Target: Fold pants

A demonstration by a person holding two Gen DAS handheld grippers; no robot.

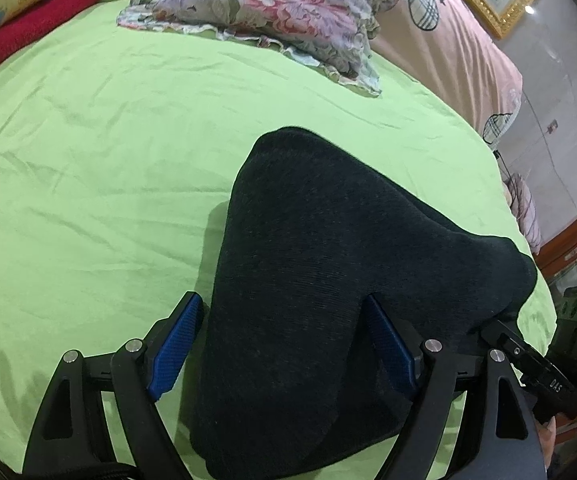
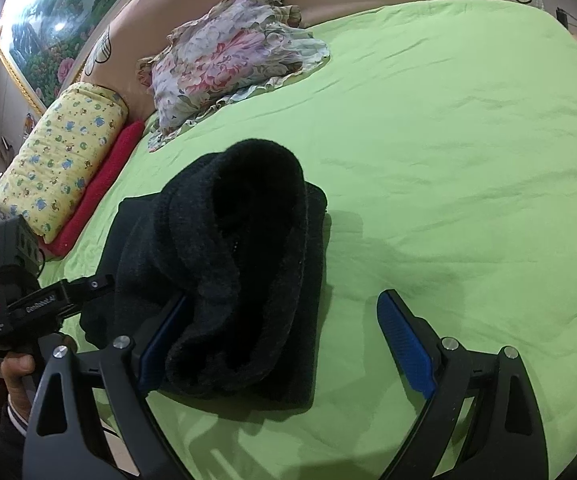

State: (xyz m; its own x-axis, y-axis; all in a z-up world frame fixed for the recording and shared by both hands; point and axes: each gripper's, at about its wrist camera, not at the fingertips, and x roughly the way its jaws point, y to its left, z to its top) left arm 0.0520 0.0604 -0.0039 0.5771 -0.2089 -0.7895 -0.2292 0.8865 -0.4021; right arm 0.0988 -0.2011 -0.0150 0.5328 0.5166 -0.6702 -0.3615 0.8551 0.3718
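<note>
Two tools over the green bed sheet [image 1: 88, 160], left tool [image 1: 284, 344] spread wide around folded black pants [image 1: 308, 260], right tool [image 2: 284, 344] open, pants bundle against its left finger

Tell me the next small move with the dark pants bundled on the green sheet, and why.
Probably lower the left gripper a little and close it on the near end of the dark pants. The pants sit bunched on the green sheet, with a thick roll on top rather than a flat fold. Both grippers are open; the cloth lies between the left one's pads, ungripped.
</note>
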